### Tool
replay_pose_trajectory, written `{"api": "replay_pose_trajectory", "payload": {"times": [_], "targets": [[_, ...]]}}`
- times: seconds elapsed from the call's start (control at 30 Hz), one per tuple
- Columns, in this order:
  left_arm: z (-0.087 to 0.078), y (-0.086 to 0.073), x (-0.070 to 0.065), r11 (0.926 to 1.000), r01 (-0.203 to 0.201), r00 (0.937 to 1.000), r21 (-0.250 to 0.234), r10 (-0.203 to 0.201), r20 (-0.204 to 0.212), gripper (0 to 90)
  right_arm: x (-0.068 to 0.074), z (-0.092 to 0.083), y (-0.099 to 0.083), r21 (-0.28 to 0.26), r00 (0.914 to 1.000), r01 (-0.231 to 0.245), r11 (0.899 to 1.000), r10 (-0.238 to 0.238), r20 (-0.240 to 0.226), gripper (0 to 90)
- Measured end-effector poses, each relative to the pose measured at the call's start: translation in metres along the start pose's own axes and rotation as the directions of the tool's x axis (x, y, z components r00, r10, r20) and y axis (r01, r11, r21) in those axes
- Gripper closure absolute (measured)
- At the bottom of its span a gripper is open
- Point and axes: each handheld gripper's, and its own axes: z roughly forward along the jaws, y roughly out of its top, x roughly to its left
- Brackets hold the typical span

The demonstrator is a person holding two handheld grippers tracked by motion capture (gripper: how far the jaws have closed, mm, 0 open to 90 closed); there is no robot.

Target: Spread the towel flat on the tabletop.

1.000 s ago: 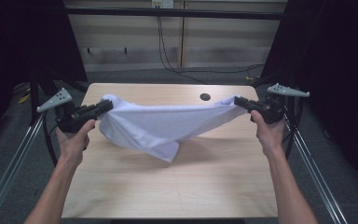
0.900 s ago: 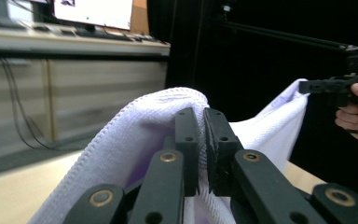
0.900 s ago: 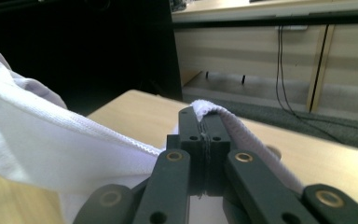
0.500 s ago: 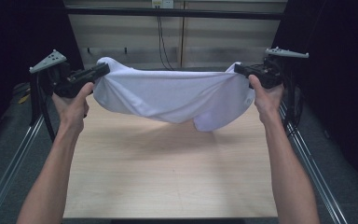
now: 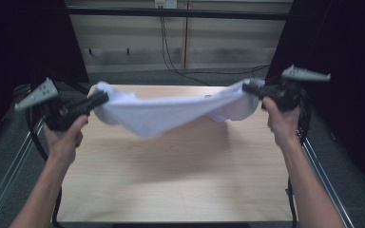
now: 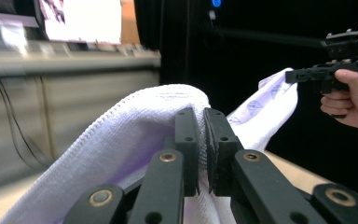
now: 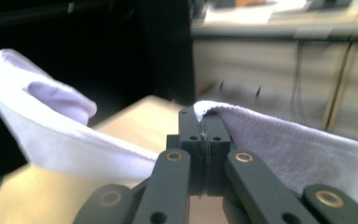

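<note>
Now the wooden table (image 5: 180, 175) is your landmark, and the white towel (image 5: 171, 114) hangs above its far half, stretched between your two hands and clear of the wood, with only a shallow sag in the middle. Half a second ago you held it higher and nearer you with a deep belly drooping on the right side; a second ago it drooped low over the tabletop. So you have lifted it, then carried it out and pulled it nearly taut, which suggests you are spreading it flat to lay it down or fold it. Your left gripper (image 5: 100, 98) sits over the table's left edge, its jaws closed tight on a bunched corner of cloth, as the left gripper view (image 6: 200, 140) confirms. Your right gripper (image 5: 250, 86) sits over the far right edge, jaws likewise pinched together with the towel's hem trapped between them (image 7: 205, 135). Beyond the table, black cables (image 5: 171, 52) hang down the back wall, well away from the cloth. Nothing lies on the tabletop under the towel, so nothing blocks a lowering; the loose fold near your right gripper could tuck under, though.
</note>
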Motion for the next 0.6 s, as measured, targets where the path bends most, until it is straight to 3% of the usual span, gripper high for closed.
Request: {"api": "replay_pose_trajectory", "payload": {"times": [0.07,0.1,0.17,0.2,0.3,0.33,0.4,0.47,0.5,0.53,0.6], "targets": [[-0.006,-0.026,-0.003,0.9986,0.043,0.9989,0.031,-0.043,0.019,85.4,0.006,-0.002,-0.038,0.045,0.9986,-0.036,0.998,0.037,-0.036,89.4],[-0.007,-0.042,-0.006,0.9946,0.063,0.9977,0.082,-0.065,0.018,85.3,0.008,-0.003,-0.051,0.071,0.9985,-0.04,0.997,0.043,-0.034,89.4],[-0.009,-0.065,-0.011,0.989,0.075,0.9965,0.128,-0.079,0.027,85.2,0.015,-0.006,-0.083,0.122,0.9976,-0.051,0.991,0.057,-0.04,89.4],[-0.011,-0.082,-0.015,0.9828,0.105,0.9925,0.152,-0.113,0.045,85.0,0.018,-0.009,-0.097,0.148,0.9973,-0.06,0.987,0.065,-0.032,89.4],[-0.013,-0.116,-0.022,0.9674,0.126,0.9875,0.22,-0.144,0.066,84.5,0.023,-0.021,-0.14,0.213,0.9927,-0.104,0.972,0.114,-0.037,89.3],[-0.012,-0.127,-0.023,0.9605,0.143,0.9831,0.239,-0.165,0.078,84.4,0.022,-0.023,-0.15,0.237,0.9916,-0.11,0.965,0.123,-0.04,89.3],[-0.006,-0.142,-0.024,0.9441,0.157,0.9786,0.29,-0.188,0.083,84.4,0.02,-0.026,-0.174,0.296,0.9907,-0.124,0.947,0.135,-0.019,89.3],[0.002,-0.151,-0.027,0.9323,0.14,0.9805,0.333,-0.178,0.084,84.5,0.015,-0.027,-0.192,0.339,0.9834,-0.171,0.925,0.182,0.001,89.4],[0.008,-0.157,-0.029,0.9208,0.128,0.9803,0.369,-0.174,0.094,84.5,0.013,-0.025,-0.2,0.376,0.9838,-0.17,0.911,0.179,0.011,89.4],[0.011,-0.16,-0.031,0.9151,0.121,0.9806,0.385,-0.17,0.097,84.6,0.01,-0.022,-0.206,0.415,0.9885,-0.148,0.898,0.148,0.031,89.4],[0.02,-0.165,-0.034,0.8967,0.102,0.9787,0.431,-0.168,0.118,84.6,0.003,-0.019,-0.212,0.435,0.9869,-0.16,0.886,0.153,0.052,89.5]]}}
